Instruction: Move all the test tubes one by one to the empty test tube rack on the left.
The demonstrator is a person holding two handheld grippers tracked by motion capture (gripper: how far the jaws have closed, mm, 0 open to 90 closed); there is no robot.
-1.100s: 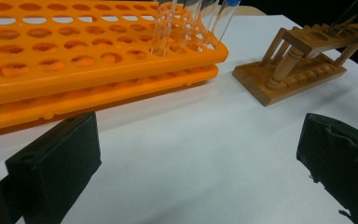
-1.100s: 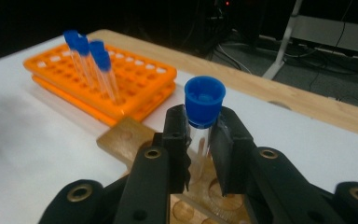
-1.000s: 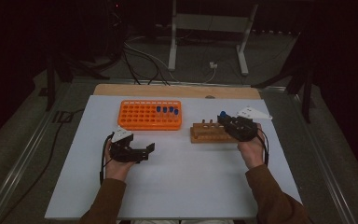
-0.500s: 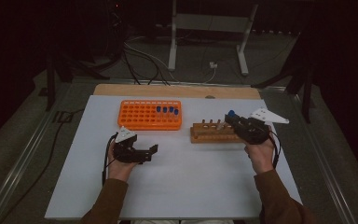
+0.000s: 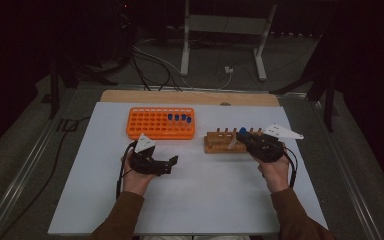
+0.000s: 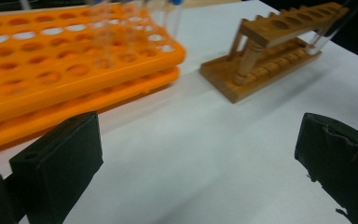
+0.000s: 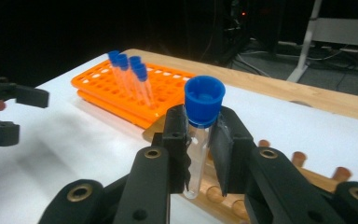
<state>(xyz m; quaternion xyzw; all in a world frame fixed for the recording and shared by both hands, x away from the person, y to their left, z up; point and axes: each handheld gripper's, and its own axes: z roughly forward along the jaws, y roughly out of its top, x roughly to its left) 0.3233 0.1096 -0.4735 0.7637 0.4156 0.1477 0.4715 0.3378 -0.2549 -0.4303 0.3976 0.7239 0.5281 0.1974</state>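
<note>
Here my right gripper has its jaws clamped on a clear test tube with a blue cap, the pads pressing its glass from both sides just under the cap. The tube stands upright, its rounded bottom hanging just above the wooden rack; whether it touches the wood I cannot tell. From the high view the blue cap sits over the right part of that rack, with my right hand behind it on the near side.

My left gripper holds nothing: its jaws stand wide apart over the bare white counter, pointing toward the gap between the two racks. In its own view the counter shows between the two black pads (one at the left edge, the other at the right).

The orange rack lies left of the wooden one, apart from it, and carries four more blue-capped tubes near its far right corner.
</note>
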